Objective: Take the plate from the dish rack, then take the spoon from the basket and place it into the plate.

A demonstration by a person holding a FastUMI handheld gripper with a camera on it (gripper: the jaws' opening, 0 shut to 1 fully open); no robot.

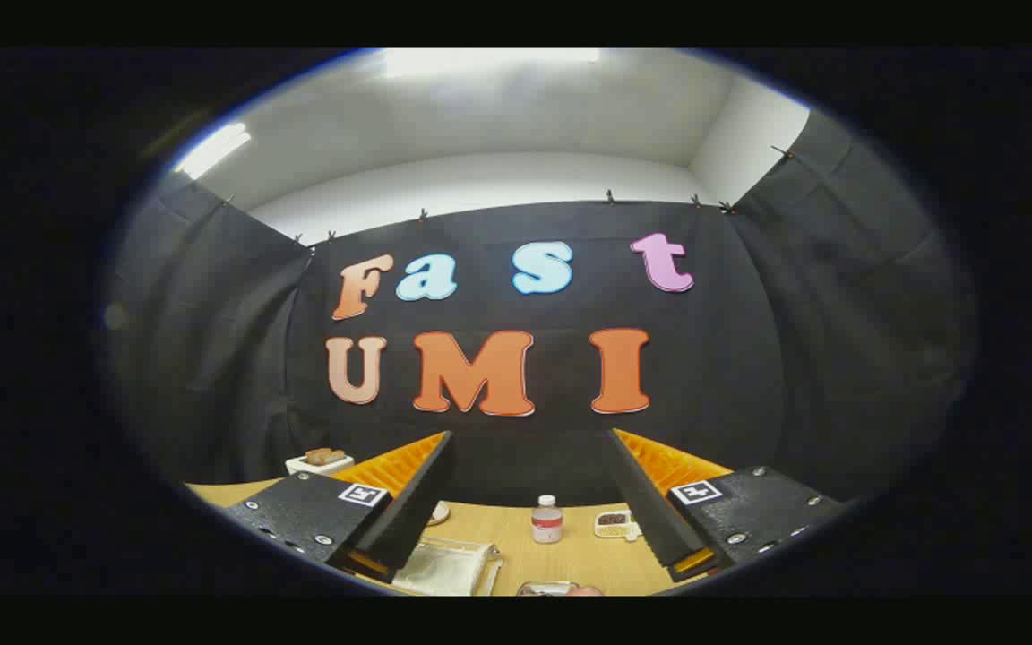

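Note:
My gripper (529, 448) is open, its two fingers spread wide with nothing between them, raised above a wooden table (516, 555). Low between the fingers I see the table's far part. A clear rack-like tray (449, 566) with something pale in it lies just inside the left finger. A small round pale thing (438, 513) peeks out beside the left finger; I cannot tell whether it is the plate. I cannot make out a spoon or a basket.
A small bottle with a white cap (547, 520) stands on the table between the fingers. A little dish of dark bits (614, 525) sits by the right finger. A white holder with brown pieces (319, 460) stands beyond the left finger. A shiny object (547, 589) lies nearest me.

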